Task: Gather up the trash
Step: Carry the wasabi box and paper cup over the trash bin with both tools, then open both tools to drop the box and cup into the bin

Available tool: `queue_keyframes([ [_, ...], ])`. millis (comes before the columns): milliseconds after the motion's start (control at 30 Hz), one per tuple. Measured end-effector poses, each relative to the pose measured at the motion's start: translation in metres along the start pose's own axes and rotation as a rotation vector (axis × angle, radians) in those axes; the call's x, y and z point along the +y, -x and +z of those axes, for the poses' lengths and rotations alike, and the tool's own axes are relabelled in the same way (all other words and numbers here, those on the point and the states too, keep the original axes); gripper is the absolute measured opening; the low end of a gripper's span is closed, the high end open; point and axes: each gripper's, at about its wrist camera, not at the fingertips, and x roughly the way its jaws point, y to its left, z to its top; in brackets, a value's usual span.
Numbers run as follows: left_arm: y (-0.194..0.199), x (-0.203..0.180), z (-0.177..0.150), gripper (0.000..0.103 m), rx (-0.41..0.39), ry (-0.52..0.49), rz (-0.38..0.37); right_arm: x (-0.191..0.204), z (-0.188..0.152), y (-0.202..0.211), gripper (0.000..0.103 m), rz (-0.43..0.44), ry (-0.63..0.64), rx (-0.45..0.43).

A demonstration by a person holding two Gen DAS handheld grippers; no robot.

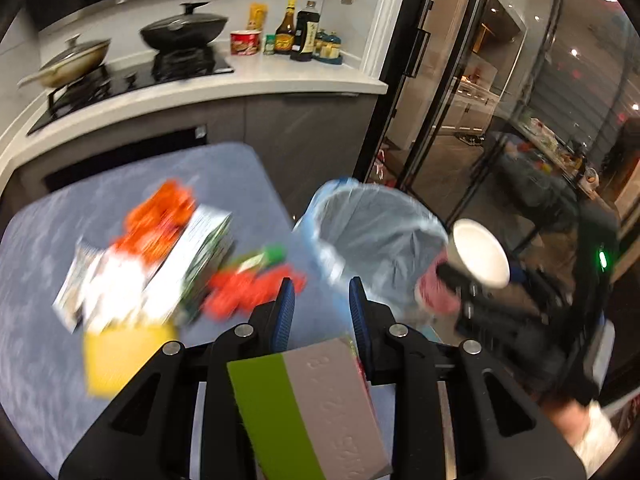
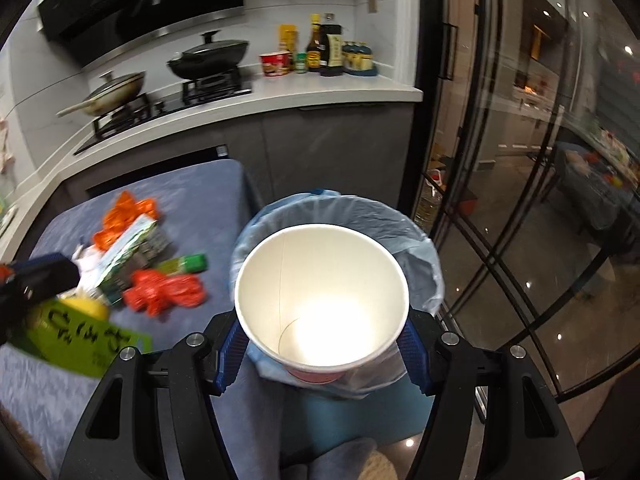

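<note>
My left gripper (image 1: 320, 294) is shut on a flat green and grey box (image 1: 312, 408), held over the right edge of the blue table (image 1: 36, 360). The same box (image 2: 80, 336) shows green with dark writing at the left of the right wrist view. My right gripper (image 2: 322, 328) is shut on a white paper cup (image 2: 320, 292) with a red outside, mouth toward the camera, just above the bin lined with a pale blue bag (image 2: 420, 248). The bin (image 1: 372, 232) stands beside the table, with the cup (image 1: 480, 252) at its right rim.
Loose trash lies on the table: an orange wrapper (image 2: 128, 212), a green and white carton (image 2: 132, 252), a red wrapper (image 2: 164, 292), a green-capped bottle (image 2: 188, 264) and something yellow (image 1: 124, 356). Behind is a counter (image 2: 320, 92) with pans and bottles. Glass doors (image 2: 520, 200) stand right.
</note>
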Motion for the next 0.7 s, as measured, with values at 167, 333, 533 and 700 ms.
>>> queue_keyframes([
  [167, -0.073, -0.032, 0.038, 0.027, 0.027, 0.003, -0.082, -0.026, 0.017, -0.040, 0.064, -0.030, -0.012, 0.021],
  [333, -0.119, -0.048, 0.050, 0.028, 0.079, 0.010, -0.113, -0.042, 0.025, -0.071, 0.069, -0.017, -0.037, 0.042],
  [533, -0.130, -0.057, 0.050, 0.065, 0.046, -0.020, -0.051, -0.047, 0.029, -0.078, 0.082, -0.051, -0.032, 0.019],
  [700, -0.123, -0.060, 0.050, 0.065, 0.024, -0.050, -0.011, -0.042, 0.029, -0.067, 0.083, -0.050, -0.018, -0.008],
])
